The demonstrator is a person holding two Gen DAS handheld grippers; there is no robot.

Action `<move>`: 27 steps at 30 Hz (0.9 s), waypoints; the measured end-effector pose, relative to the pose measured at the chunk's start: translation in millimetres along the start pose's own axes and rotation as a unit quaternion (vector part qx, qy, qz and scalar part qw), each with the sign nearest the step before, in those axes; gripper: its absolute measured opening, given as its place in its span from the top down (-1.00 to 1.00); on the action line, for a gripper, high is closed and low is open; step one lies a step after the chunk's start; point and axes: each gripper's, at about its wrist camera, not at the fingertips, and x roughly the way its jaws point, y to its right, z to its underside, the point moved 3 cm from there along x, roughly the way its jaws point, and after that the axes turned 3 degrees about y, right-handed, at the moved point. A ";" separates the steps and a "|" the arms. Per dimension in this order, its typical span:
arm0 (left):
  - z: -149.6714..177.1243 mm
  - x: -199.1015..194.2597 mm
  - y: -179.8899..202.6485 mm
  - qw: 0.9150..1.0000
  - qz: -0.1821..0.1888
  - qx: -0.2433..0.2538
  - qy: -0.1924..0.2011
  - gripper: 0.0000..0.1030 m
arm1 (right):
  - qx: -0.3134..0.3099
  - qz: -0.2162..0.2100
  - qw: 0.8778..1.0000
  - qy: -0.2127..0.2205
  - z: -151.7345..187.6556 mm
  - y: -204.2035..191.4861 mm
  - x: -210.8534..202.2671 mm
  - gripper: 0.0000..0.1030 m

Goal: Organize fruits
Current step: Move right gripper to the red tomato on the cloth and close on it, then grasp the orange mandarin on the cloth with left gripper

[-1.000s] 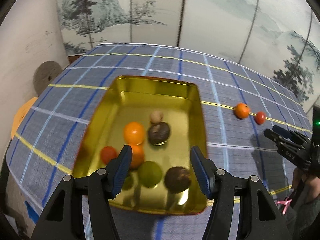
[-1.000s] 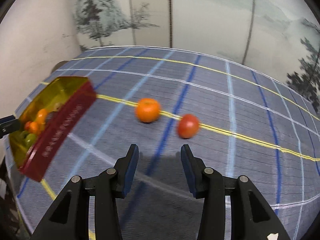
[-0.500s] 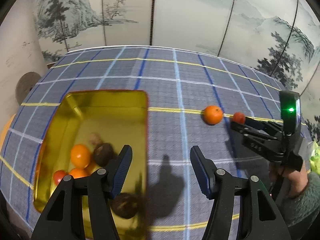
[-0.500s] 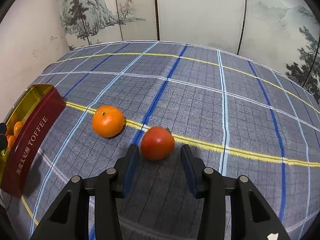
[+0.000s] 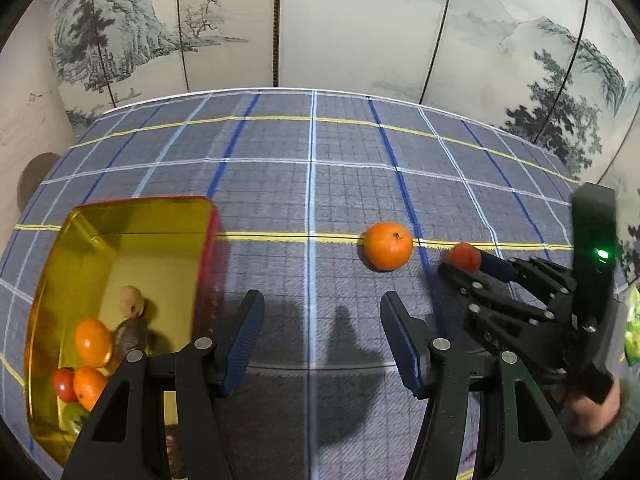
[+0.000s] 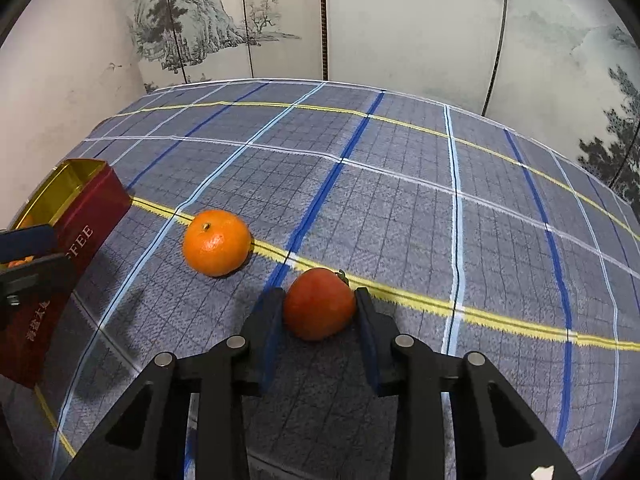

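Right gripper (image 6: pixel 320 312): jaws just closed in, pads now pressed on both flanks of the red tomato (image 6: pixel 319 308), still resting on the cloth. Grip across the widest part, presumably to stop rolling on lift.

Left gripper (image 5: pixel 322 340): jaws part open, nothing between them, hovering over bare cloth between tin and loose fruit. Probably staged for the orange (image 5: pixel 387 245), lying just beside the tomato on the same yellow stripe.

Gold-lined red tin (image 5: pixel 120 248): near the left edge of the table, already loaded with oranges, a red fruit, brown fruits and something green at its near end. Judged destination for the two fruits outside.

Table (image 6: pixel 400 184): covered in a grey-blue plaid cloth with blue, white and yellow lines. Behind the far edge, a folding screen (image 6: pixel 400 20) painted with misty mountains and pines; plain pale wall at left.
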 end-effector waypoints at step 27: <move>-26.5 86.3 39.3 0.998 0.043 -0.004 -0.039 -0.15 | 0.075 0.076 0.994 -0.001 44.3 85.8 -43.7 0.37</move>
